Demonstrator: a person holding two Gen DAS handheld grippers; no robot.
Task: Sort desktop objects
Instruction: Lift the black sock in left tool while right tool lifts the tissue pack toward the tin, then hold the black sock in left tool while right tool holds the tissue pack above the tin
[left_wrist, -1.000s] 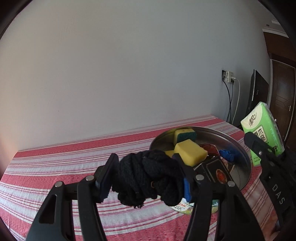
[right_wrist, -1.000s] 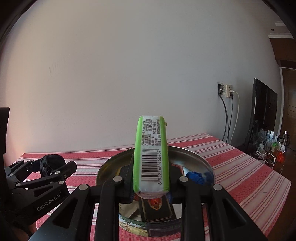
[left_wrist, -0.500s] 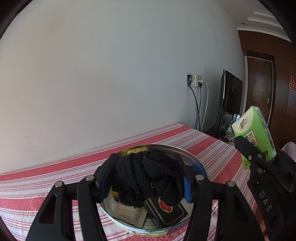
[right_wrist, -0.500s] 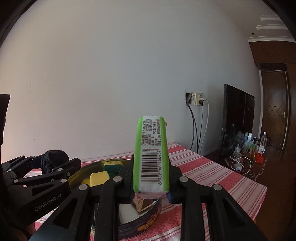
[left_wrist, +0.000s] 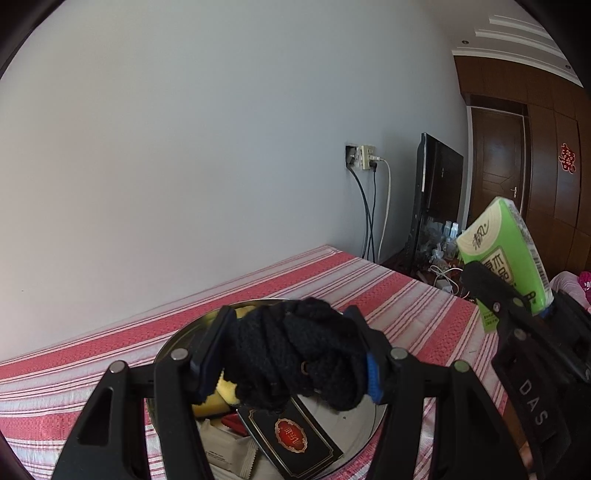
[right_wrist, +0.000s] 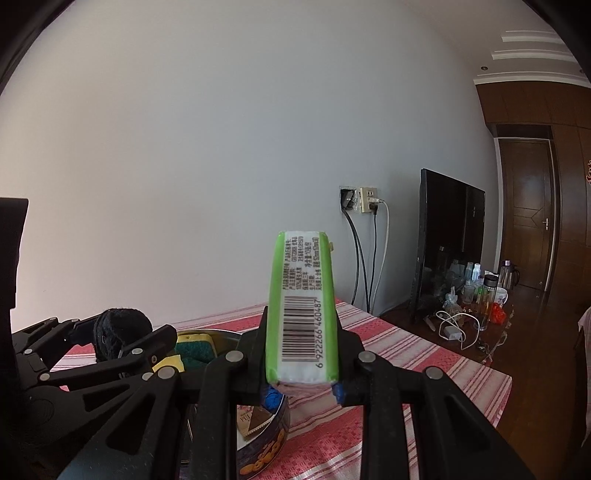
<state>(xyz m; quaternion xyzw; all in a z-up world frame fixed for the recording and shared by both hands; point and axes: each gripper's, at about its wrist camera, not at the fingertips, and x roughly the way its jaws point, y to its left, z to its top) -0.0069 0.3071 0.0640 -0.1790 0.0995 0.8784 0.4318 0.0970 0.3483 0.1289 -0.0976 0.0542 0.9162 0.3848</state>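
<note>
My left gripper (left_wrist: 291, 354) is shut on a black knitted bundle (left_wrist: 295, 350) and holds it above the round metal tin (left_wrist: 365, 432). The tin holds yellow sponges (left_wrist: 225, 391), a black card with a red emblem (left_wrist: 291, 435) and white packets (left_wrist: 221, 446). My right gripper (right_wrist: 301, 365) is shut on a green tissue pack (right_wrist: 301, 306), held upright to the right of the tin (right_wrist: 266, 446). The pack also shows in the left wrist view (left_wrist: 506, 258), and the bundle in the right wrist view (right_wrist: 118, 328).
The table has a red and white striped cloth (left_wrist: 369, 284). Its right edge (right_wrist: 491, 373) drops to a wooden floor. A black TV (right_wrist: 447, 236), a wall socket with cables (right_wrist: 362, 206) and several bottles (right_wrist: 480, 284) stand beyond it.
Both grippers have swung to the right with their loads still held. The left gripper with the bundle now hangs over the tin; the right gripper sits past the tin's right rim.
</note>
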